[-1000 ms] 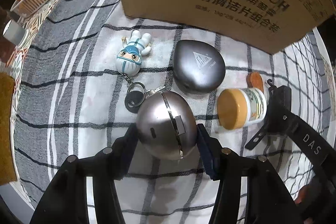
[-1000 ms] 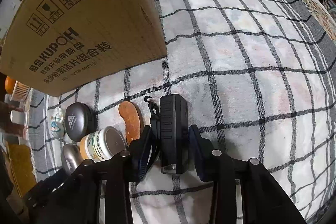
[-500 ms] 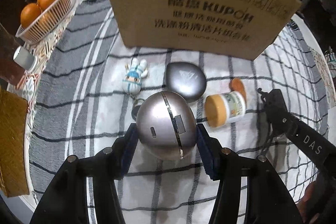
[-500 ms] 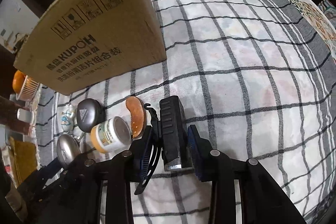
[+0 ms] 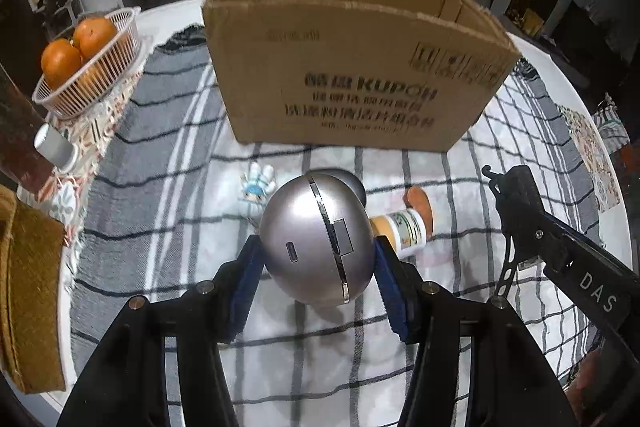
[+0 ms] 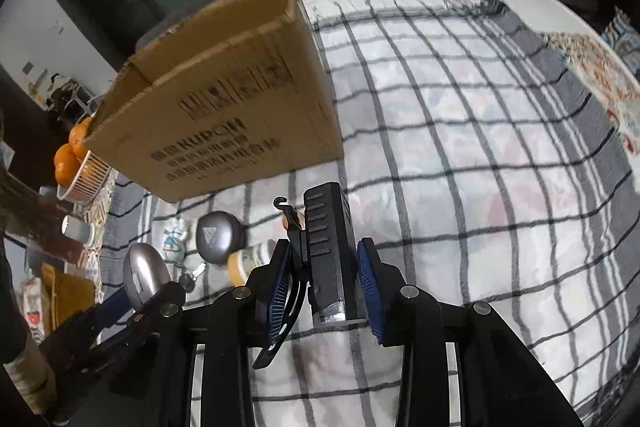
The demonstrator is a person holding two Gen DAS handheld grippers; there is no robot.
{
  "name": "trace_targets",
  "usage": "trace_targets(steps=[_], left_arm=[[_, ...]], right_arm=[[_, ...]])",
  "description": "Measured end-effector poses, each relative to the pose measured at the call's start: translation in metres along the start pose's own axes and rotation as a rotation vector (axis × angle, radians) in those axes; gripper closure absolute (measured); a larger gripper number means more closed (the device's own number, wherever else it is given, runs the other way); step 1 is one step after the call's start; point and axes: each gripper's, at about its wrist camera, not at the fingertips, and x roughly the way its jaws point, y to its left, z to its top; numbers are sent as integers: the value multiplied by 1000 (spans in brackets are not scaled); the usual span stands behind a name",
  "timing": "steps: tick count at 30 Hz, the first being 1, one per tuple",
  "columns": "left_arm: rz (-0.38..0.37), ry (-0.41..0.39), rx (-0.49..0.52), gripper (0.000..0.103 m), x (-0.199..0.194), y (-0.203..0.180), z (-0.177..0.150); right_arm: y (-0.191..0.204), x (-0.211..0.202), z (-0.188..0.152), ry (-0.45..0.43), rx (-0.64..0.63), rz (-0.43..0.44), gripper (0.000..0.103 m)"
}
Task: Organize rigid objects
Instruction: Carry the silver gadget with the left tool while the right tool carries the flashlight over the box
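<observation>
With the left gripper [image 5: 318,267] pinching a silver egg-shaped case [image 5: 316,239] and the right gripper [image 6: 326,281] clamping a black clip-on device [image 6: 330,251], both held above the checked cloth [image 6: 460,155], each next needs carrying over the open cardboard box [image 5: 352,67].

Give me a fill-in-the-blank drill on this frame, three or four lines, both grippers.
1. The left gripper is shut on the silver ____-shaped case.
2. The right gripper holds a ____ clip-on device.
3. The cardboard box is open at the ____.
4. The white basket holds ____.

Missing: egg; black; top; oranges
</observation>
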Motion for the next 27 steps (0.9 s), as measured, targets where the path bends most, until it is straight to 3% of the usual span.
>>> trace_targets(steps=[15, 27], left_arm=[[24, -193, 56, 49, -55, 13, 22], [-3, -273, 102, 49, -84, 14, 48]], right_arm=[[32, -45, 11, -126, -79, 20, 68], [48, -76, 30, -211, -106, 52, 68]])
